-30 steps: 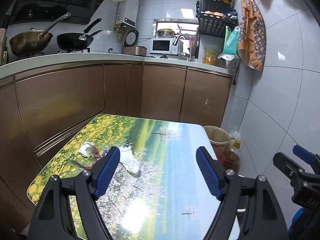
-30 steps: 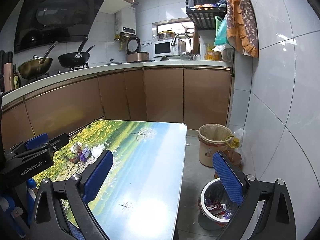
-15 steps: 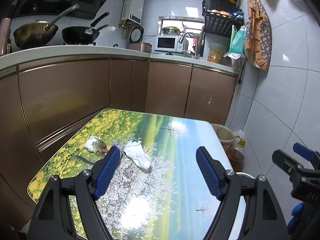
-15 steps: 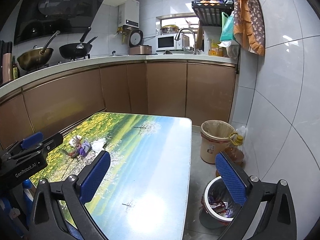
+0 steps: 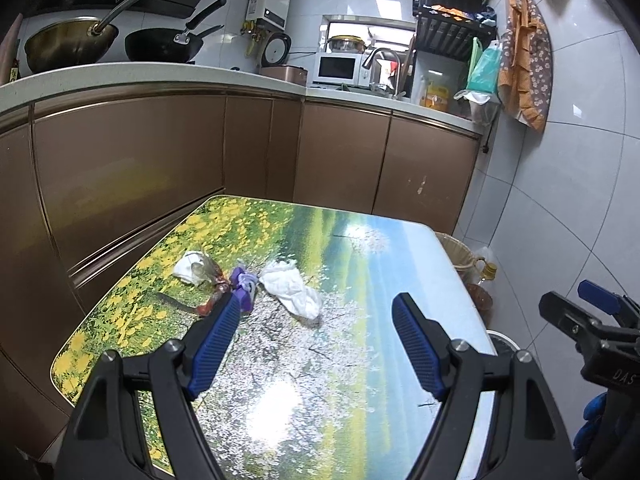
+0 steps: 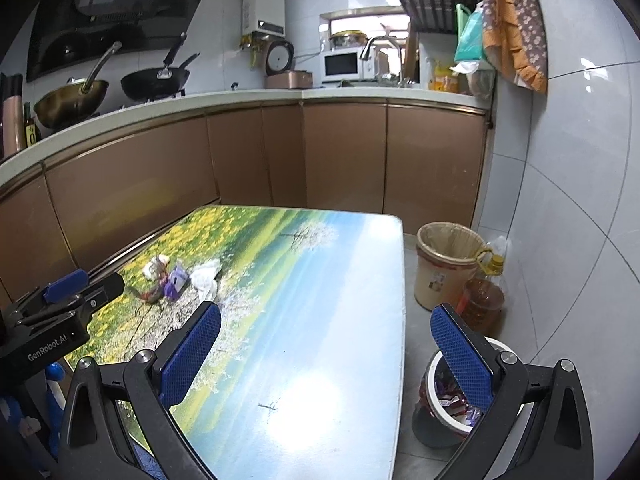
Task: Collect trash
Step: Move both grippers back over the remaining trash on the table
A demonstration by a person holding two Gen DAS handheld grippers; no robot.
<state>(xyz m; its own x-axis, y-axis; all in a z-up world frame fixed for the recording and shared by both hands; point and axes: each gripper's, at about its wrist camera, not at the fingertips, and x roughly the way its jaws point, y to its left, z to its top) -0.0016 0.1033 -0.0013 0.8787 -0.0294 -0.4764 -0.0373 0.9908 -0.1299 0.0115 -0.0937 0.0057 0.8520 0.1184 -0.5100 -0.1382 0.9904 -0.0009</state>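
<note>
You have brought both grippers lower and nearer the worktop (image 5: 360,248), so the left gripper (image 5: 316,316), jaws wide and empty like the right gripper's (image 6: 326,330), now faces the crumpled tissue (image 5: 294,290) and wrappers (image 5: 224,284), not yet collected.

**Table and floor**

Your table (image 5: 360,280) has a glossy landscape print. At its left side lies a small cluster: crumpled tissue (image 5: 294,290), purple wrapper (image 5: 244,286), red-brown wrapper (image 5: 214,298) and white scrap (image 5: 188,270) (all close together). On the floor (image 6: 408,460) stand a bin (image 6: 446,266), an oil bottle (image 6: 482,300) and a bucket (image 6: 436,420) holding trash.
</note>
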